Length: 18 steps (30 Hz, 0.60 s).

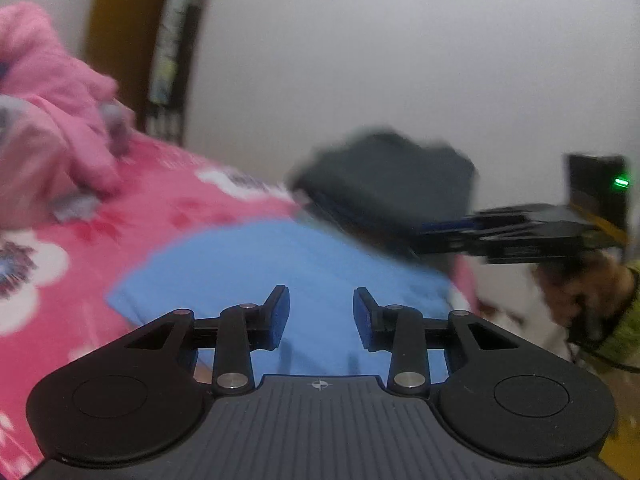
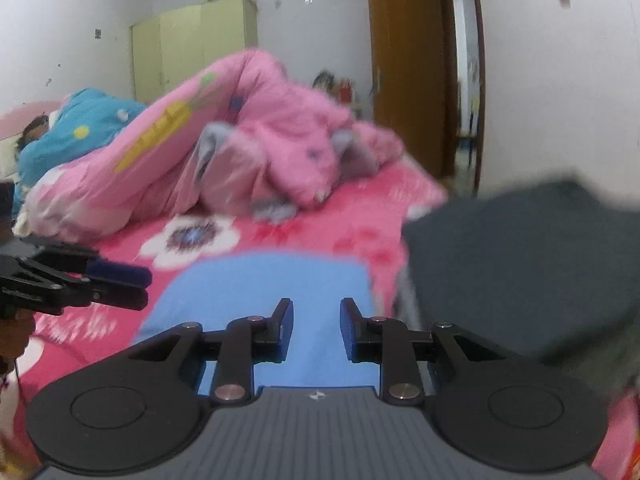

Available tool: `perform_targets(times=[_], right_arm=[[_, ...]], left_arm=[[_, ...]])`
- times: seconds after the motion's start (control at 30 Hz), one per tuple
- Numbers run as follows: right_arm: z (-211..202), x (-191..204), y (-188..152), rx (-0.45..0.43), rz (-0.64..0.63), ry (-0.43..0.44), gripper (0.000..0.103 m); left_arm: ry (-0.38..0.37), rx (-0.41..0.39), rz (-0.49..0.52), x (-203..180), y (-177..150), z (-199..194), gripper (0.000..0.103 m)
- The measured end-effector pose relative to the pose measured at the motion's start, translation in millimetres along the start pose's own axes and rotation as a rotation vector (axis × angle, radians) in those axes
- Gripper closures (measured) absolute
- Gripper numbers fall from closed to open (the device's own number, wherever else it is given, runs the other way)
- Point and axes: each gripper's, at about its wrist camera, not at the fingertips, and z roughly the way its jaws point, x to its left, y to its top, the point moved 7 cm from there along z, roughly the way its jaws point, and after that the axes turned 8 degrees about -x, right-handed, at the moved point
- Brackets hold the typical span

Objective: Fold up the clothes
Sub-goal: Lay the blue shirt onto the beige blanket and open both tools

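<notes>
A folded light-blue garment (image 1: 280,260) (image 2: 272,280) lies flat on the pink floral bed sheet (image 1: 60,280) (image 2: 320,232). To its right is a folded dark grey garment (image 1: 388,184) (image 2: 520,264), blurred. My left gripper (image 1: 320,316) hovers over the near edge of the blue garment, jaws apart with nothing between them; the right wrist view shows it from the side (image 2: 144,288). My right gripper (image 2: 316,328) is also above the blue garment, open and empty. In the left wrist view the right gripper (image 1: 432,234) reaches in from the right, just in front of the dark garment.
A crumpled pink blanket (image 1: 48,100) (image 2: 280,140) is heaped at the back of the bed. A person lies under a blue cover (image 2: 80,128) at the far left. A hand (image 1: 580,292) in a green sleeve holds the right gripper. A brown door (image 2: 404,68) and a wardrobe (image 2: 192,48) stand behind.
</notes>
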Motion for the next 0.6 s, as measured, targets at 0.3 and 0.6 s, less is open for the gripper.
perform_targets(times=[0.3,0.6], right_arm=[[-38,-63,-48,-0.012,0.256,-0.203,0.082],[-18,-3,-56,-0.014,0.135,-0.069,0.082]], left_arm=[[0.072,0.016,-0.068,25,-18,-32,0.068],[-0.023,0.057,0.026,-8,-40,-22,0.067]])
